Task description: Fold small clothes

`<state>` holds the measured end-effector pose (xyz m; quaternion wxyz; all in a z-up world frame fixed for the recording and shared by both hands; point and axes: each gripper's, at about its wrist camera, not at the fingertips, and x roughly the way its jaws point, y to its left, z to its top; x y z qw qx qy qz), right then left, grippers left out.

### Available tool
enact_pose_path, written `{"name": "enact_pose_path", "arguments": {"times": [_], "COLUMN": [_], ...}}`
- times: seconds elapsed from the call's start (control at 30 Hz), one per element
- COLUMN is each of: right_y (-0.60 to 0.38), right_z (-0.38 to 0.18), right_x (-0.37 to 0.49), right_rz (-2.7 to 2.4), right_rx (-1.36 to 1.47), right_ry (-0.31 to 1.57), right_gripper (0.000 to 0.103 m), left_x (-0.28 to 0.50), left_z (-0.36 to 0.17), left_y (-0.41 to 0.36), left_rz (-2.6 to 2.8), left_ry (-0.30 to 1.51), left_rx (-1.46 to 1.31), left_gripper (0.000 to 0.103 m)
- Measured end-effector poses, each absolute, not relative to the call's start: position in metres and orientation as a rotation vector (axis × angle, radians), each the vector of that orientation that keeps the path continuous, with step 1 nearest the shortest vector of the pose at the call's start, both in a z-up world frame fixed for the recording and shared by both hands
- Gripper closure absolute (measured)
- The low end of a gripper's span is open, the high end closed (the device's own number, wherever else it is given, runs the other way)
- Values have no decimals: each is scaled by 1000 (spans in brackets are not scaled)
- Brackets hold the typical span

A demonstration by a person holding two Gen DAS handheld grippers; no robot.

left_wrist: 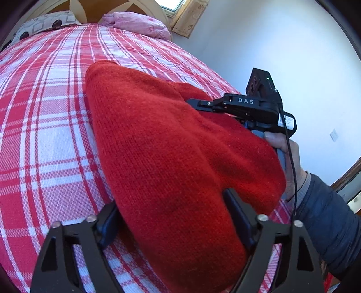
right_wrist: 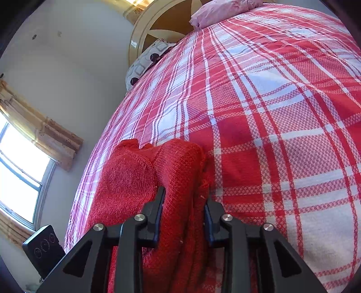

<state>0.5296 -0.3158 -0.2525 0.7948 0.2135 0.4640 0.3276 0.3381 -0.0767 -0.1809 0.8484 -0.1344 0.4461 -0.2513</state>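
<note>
Both grippers, left gripper (left_wrist: 173, 216) and right gripper (right_wrist: 183, 216), clamp red knit (left_wrist: 158, 146) over plaid bedspread (left_wrist: 45, 112); white walls.

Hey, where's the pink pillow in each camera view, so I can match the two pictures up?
Left wrist view: the pink pillow lies at top centre, at the head of the bed.
Right wrist view: the pink pillow is at the top edge, right of centre.
Shared landmark: the patterned pillow beside the headboard.

Right tongs (right_wrist: 183, 216) clamping red knit garment (right_wrist: 135, 178) (bunched), plaid bedspread (right_wrist: 270, 112)
</note>
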Motion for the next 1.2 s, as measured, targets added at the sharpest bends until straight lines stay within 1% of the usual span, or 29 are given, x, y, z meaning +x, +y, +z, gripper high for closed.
{"name": "enact_pose_path", "arguments": {"times": [0.07,0.1,0.17,0.27,0.37,0.67,1.2], "right_y": [-314,-313,-310,-308,-303,-268,-103], "right_z": [-250,-248,-243,-234,-227,-207,-190], "right_x": [528,527,524,517,512,486,431], "right_rz": [698,692,683,684,675,754,1031], "right_rx": [450,443,427,428,418,415,365], "right_ry": [996,990,968,931,918,908,946], "right_gripper": [76,76,77,78,78,79,79], "left_x": [335,334,331,324,317,283,190], "left_z": [-181,-181,-180,-175,-168,-142,-123], "left_y": [-72,-71,-69,-69,-69,-49,32], "left_rz": [-537,-536,-534,-516,-500,-437,-215], "left_ry": [931,926,916,896,887,859,845], "left_rx": [-290,-295,-295,-254,-217,-152,-201], "left_gripper": [30,32,42,50,56,58,59]}}
